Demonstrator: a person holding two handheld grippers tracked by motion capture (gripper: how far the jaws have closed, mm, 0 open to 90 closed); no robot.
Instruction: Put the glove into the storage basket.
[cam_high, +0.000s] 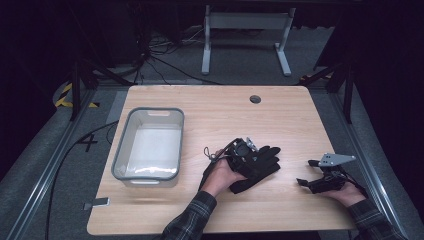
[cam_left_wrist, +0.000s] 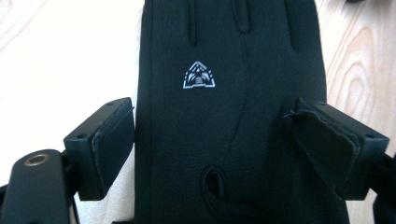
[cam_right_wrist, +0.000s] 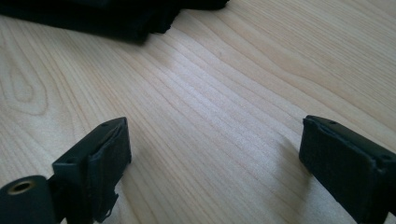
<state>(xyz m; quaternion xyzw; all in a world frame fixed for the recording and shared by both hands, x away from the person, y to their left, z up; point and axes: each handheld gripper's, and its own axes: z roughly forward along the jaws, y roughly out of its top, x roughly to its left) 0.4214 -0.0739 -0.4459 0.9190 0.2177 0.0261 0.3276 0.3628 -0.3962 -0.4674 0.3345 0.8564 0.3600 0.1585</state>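
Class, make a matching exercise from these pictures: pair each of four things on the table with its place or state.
Things:
1. black glove
2. grey bin
3. right gripper
4. round hole

Places or states:
A. near the table's far edge
B. jaws open over bare wood
C. between the left gripper's open jaws
D. empty, at the table's left

Pairs: 1-C, 2-D, 3-B, 4-A

Dim room around a brightly lit desk (cam_high: 300, 115) — its left side glares white, perhaps overexposed, in the left gripper view.
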